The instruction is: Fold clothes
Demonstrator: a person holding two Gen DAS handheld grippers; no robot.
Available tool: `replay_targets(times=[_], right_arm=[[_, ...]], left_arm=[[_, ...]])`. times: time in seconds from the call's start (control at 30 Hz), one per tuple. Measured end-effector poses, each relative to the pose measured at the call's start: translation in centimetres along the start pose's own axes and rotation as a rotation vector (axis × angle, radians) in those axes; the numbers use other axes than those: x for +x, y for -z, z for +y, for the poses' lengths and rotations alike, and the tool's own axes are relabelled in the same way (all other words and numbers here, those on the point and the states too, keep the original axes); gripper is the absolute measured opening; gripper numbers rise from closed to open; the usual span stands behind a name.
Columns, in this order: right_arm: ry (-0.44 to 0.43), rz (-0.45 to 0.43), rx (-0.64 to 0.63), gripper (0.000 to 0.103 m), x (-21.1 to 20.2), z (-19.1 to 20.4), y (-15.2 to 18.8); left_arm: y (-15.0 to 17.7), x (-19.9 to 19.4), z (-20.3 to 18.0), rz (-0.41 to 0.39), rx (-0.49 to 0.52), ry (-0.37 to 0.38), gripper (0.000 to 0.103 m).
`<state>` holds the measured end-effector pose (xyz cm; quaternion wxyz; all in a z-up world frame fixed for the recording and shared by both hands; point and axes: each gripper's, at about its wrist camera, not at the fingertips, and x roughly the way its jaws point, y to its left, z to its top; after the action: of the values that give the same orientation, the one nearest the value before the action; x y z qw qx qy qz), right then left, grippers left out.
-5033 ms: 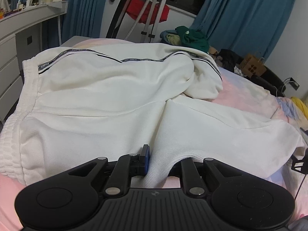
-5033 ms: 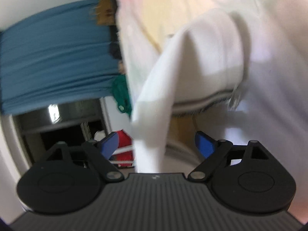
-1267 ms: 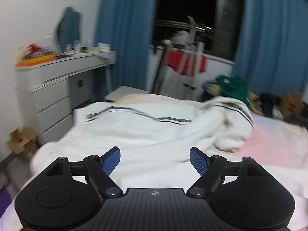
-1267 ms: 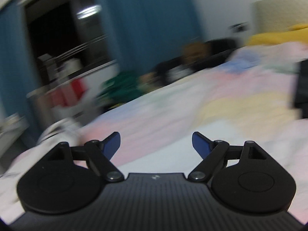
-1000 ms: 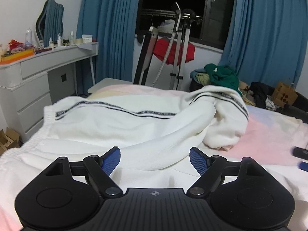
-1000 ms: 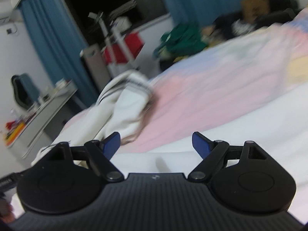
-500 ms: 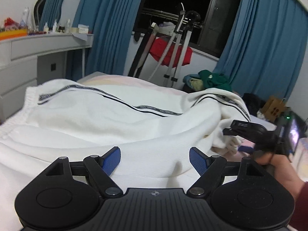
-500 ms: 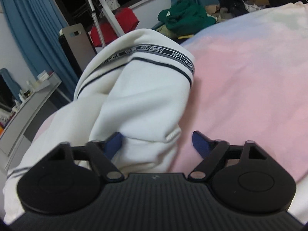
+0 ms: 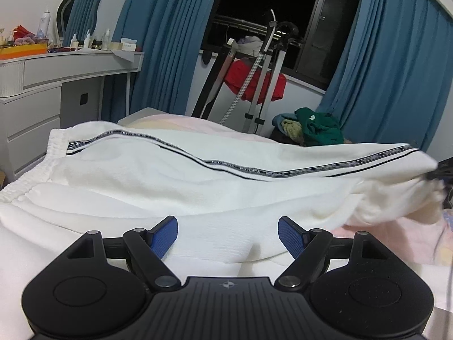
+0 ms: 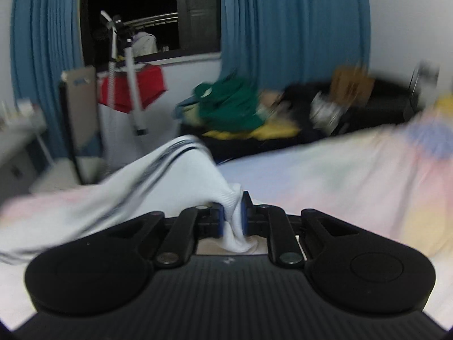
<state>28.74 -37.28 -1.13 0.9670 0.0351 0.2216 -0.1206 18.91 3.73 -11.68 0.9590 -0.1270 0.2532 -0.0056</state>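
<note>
White sweatpants [image 9: 175, 181] with a black lettered side stripe lie across the bed, the elastic waistband at the left. My left gripper [image 9: 228, 233] is open and empty, low over the near leg fabric. My right gripper [image 10: 232, 218] is shut on the cuff end of the striped leg [image 10: 158, 175] and holds it stretched out; the right wrist view is blurred. In the left wrist view the right gripper [image 9: 443, 167] shows at the far right edge, pulling the leg taut to the right.
The bed has a pastel pink and yellow sheet [image 10: 339, 170]. A white dresser [image 9: 42, 90] stands at the left. A drying rack with a red cloth [image 9: 254, 85] and a pile of green clothes [image 9: 314, 127] stand beyond the bed, before blue curtains.
My right gripper has shut on the leg's cuff and pulled it out to the right, straightening the striped leg. My left gripper stays open and has dropped slightly closer to the fabric.
</note>
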Motion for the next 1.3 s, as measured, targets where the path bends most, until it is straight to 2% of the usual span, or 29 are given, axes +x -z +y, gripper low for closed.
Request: replay_targets(times=[0.07,0.13,0.17,0.33,0.4,0.53,0.63,0.67,0.73,0.83,0.9,0.97,1.07,1.13,1.17,1.23,1.3], right_arm=[[0.052,0.000,-0.076,0.015,-0.4,-1.5,-0.5],[0.086,0.046,-0.064,0.019,0.1,-2.9,0.1],[0.091,0.056,-0.036,0.024,0.6,-3.4,0.7],[0.088,0.094,0.220,0.048,3.0,-6.6,6.7],[0.066,0.072,0.367,0.062,2.2,-8.3,9.3],[-0.037,-0.082,0.730,0.070,-2.0,-12.1,13.3],[-0.216,-0.122,0.933,0.073,-3.8,-14.4,12.7],[-0.255,-0.117,0.966,0.083,-3.8,-14.5,12.5],[-0.299,-0.082,1.029,0.083,-3.8,-14.6,12.6],[-0.262,0.055,1.156,0.084,-2.4,-14.6,15.1],[-0.250,0.163,1.303,0.084,-0.7,-15.1,17.6],[-0.269,0.225,1.434,0.084,0.9,-15.6,19.6],[-0.345,0.195,1.545,0.084,3.0,-16.5,20.5],[-0.452,0.169,1.620,0.085,5.0,-17.0,20.1],[-0.467,0.173,1.613,0.088,6.0,-17.2,19.5],[-0.422,0.230,1.562,0.088,7.8,-17.3,18.5],[-0.425,0.248,1.591,0.088,9.7,-17.6,19.2]], left_arm=[[0.0,-0.1,-0.1,-0.001,0.011,0.006,0.080],[0.2,0.2,-0.3,0.008,0.023,0.006,0.080],[0.4,0.3,-0.3,0.015,0.029,0.006,0.080],[1.3,1.1,-0.3,0.048,0.044,0.004,0.080],[1.5,1.3,-0.3,0.051,0.051,-0.001,0.080],[1.8,1.5,-0.4,0.054,0.038,-0.006,0.080],[2.0,1.4,-0.5,0.066,0.022,0.011,0.080],[2.1,1.3,-0.6,0.067,0.020,0.012,0.080],[2.2,1.0,-0.6,0.068,0.003,0.013,0.080],[2.3,0.9,-0.5,0.080,-0.034,0.019,0.080],[2.4,0.9,-0.6,0.081,-0.035,0.013,0.080],[2.6,1.0,-0.8,0.083,-0.025,0.007,0.080],[2.9,1.3,-1.3,0.089,-0.005,-0.003,0.080],[3.2,1.5,-1.6,0.092,0.007,-0.009,0.080],[3.3,1.6,-1.8,0.094,0.014,-0.012,0.080],[3.5,1.8,-2.1,0.097,0.026,-0.018,0.080],[3.7,2.0,-2.4,0.101,0.039,-0.025,0.080]])
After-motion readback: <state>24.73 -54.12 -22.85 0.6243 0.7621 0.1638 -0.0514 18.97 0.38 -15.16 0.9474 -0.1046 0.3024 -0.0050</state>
